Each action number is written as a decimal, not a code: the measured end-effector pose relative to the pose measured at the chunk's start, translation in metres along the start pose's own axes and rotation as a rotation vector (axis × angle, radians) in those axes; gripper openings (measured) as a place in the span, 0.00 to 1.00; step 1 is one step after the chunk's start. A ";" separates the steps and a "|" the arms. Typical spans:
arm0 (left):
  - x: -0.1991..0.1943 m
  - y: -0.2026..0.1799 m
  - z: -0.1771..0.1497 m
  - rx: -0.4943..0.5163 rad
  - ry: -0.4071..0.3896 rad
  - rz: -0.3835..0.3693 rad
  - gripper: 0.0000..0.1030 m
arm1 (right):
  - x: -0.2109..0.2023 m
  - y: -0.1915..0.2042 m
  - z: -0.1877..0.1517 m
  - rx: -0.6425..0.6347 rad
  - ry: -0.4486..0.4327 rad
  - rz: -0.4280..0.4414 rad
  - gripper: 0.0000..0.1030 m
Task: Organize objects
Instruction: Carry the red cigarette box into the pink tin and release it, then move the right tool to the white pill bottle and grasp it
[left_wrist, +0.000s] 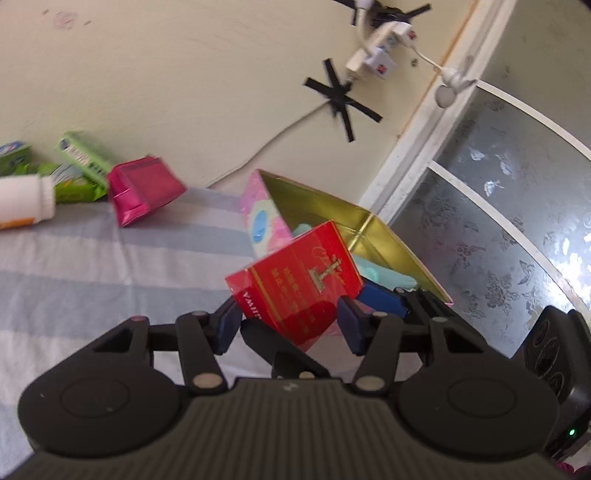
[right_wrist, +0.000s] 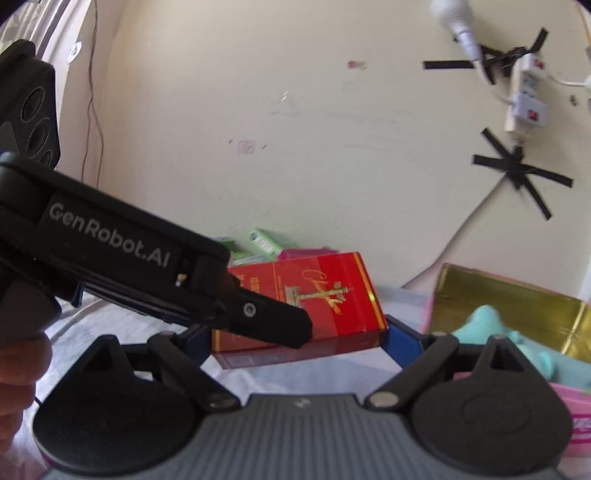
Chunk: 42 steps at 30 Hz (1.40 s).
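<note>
A red carton (left_wrist: 295, 284) with gold lettering is held up above the striped cloth, between both grippers. My left gripper (left_wrist: 288, 325) has its blue pads on either side of the carton's lower end. My right gripper (right_wrist: 295, 336) is closed on the same red carton (right_wrist: 325, 302) across its width. The left gripper's black body (right_wrist: 110, 251) crosses in front of the carton in the right wrist view. An open pink box with a gold lining (left_wrist: 332, 218) stands just behind, with a mint-green item (left_wrist: 373, 273) inside; it also shows in the right wrist view (right_wrist: 517, 302).
On the striped cloth (left_wrist: 74, 266) near the wall lie a magenta pouch (left_wrist: 144, 192), green packets (left_wrist: 81, 162) and a white bottle (left_wrist: 26, 199). A frosted window (left_wrist: 498, 221) is at the right. A power strip (left_wrist: 380, 48) is taped to the wall.
</note>
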<state>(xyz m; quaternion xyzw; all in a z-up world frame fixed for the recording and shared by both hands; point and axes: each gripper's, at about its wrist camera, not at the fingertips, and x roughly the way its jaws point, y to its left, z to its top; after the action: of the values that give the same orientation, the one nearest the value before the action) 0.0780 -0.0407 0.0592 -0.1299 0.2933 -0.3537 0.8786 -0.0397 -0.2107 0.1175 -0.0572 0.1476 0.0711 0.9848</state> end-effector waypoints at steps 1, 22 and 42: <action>0.008 -0.014 0.006 0.029 0.003 -0.010 0.57 | -0.010 -0.013 0.002 0.009 -0.018 -0.027 0.91; 0.089 -0.097 0.021 0.221 -0.036 0.194 0.73 | 0.071 -0.169 -0.034 0.292 0.091 -0.333 1.00; 0.013 0.018 -0.004 0.123 -0.044 0.365 0.75 | 0.004 -0.065 -0.031 0.272 -0.162 -0.229 0.89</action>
<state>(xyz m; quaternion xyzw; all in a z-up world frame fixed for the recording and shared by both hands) 0.0926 -0.0367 0.0425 -0.0282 0.2706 -0.2028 0.9407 -0.0346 -0.2787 0.0930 0.0661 0.0688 -0.0575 0.9938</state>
